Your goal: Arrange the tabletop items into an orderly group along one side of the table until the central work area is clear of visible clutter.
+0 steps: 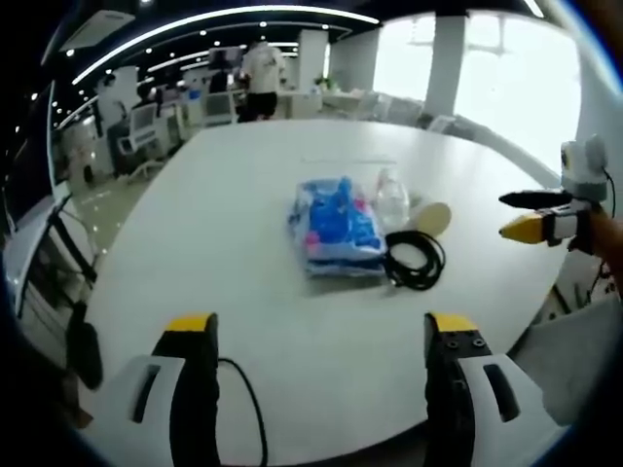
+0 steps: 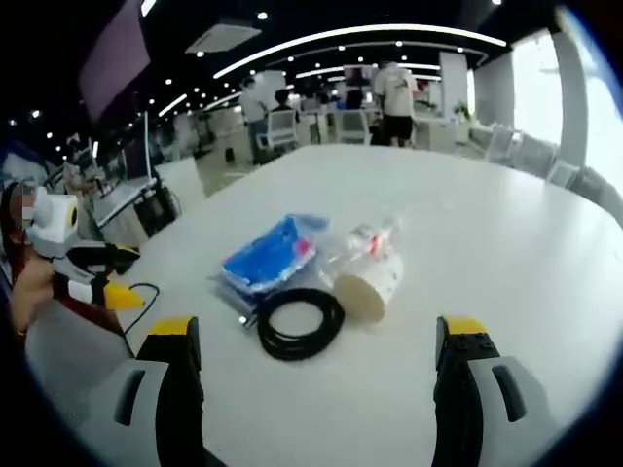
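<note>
Here both claws gape wide and hold nothing; the black cable coil lies dead ahead of the right claw, nearer it than the left claw.

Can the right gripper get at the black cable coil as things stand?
Probably yes. The right gripper is open, and the black cable coil lies just ahead of its jaws on bare white table. The paper cup lies close beside the coil, so it may get nudged.
</note>
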A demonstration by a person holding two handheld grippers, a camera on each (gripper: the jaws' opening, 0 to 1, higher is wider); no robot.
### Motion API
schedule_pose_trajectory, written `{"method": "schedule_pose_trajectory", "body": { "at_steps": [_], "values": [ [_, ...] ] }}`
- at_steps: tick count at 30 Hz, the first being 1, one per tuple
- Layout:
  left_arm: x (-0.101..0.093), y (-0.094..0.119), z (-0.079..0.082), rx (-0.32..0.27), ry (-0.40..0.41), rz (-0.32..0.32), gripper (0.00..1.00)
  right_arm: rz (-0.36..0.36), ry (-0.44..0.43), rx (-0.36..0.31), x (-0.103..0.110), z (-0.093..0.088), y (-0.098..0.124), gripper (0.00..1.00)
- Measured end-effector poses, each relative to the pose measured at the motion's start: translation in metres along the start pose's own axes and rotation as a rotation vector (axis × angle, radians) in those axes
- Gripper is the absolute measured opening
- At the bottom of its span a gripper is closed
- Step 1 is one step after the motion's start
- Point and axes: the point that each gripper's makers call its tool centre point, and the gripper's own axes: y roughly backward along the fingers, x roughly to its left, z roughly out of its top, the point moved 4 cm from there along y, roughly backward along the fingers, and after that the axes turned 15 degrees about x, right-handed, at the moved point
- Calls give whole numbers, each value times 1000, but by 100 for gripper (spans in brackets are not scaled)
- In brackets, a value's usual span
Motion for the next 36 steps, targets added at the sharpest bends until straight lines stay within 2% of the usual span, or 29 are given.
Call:
{"method": "schedule_pose_trajectory", "body": {
  "at_steps": [14, 20, 27, 32, 36],
  "values": [
    [-3, 0, 4, -12, -27, -4, 84, -45, 52, 15, -32, 18, -28, 99],
    [-4, 0, 5, -19, -31, -7, 84, -49, 74, 5, -45, 22, -43, 89],
    [-8, 1, 13, -44, -86, 3, 84, -81, 123, -5, -55, 29, -60, 74],
    [-12, -1, 11, -25, -105, -10, 83, -91, 156, 32, -60, 25, -76, 69],
    [-12, -1, 11, -28, -97, -18, 83, -109, 183, 62, -65, 19, -88, 61]
  ]
}}
